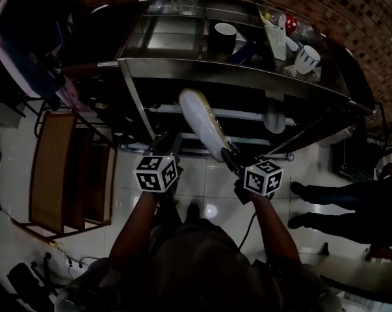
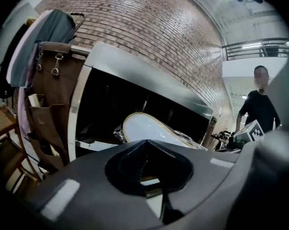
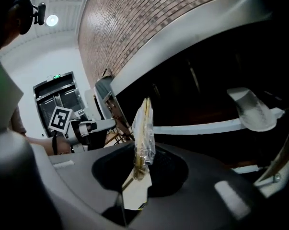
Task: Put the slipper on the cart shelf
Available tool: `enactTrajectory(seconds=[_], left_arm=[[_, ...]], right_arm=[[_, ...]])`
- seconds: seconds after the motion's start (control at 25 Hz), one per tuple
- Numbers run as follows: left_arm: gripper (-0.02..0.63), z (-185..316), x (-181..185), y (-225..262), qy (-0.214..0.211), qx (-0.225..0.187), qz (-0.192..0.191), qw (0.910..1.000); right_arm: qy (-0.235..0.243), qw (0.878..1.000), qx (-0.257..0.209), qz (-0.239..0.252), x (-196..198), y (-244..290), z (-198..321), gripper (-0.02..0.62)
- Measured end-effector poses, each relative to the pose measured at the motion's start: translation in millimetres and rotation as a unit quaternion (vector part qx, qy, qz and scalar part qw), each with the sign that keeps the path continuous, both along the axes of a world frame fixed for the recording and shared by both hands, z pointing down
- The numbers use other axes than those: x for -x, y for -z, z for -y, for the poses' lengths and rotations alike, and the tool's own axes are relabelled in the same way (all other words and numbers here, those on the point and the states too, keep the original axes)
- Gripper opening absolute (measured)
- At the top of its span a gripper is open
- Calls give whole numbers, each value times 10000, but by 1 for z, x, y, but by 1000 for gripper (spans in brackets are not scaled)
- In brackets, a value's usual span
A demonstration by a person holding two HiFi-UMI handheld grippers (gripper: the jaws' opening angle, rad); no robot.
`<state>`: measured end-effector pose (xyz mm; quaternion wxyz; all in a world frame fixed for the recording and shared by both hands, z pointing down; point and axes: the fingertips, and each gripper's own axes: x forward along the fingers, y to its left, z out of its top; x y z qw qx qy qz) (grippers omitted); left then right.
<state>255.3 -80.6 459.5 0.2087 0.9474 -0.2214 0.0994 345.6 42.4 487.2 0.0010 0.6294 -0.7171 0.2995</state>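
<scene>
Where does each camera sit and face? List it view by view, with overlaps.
Head view: on the person's head, looking steeply down at the metal cart; both forearms, the left gripper and right gripper show.
Left gripper view: on the left gripper, facing the cart's lower bay; own jaws together.
Right gripper view: on the right gripper, facing the cart; own jaws pinch the wrapped slipper.
Shared: all three show slipper and cart.

White mug [image 1: 307, 58], dark cup [image 1: 223, 38], brick wall [image 2: 149, 37].
</scene>
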Motion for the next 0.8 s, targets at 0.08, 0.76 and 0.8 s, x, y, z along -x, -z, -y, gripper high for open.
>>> enactTrajectory(seconds=[0.08,0.76,0.8], left_arm=[[8,-2,-19,2,-234,-20,-16,9997],[8,64,-112,-17,-1806,-56,171,9834],[8,67,-114,-18,-1864,-42,180,9823]], right_arm=[[-394,9992,-4,4,-21,0,-1,55],[-2693,9626,289,-55,-134,-30,112,57],[-2771,9603,329,-58,-138,-32,115,57]])
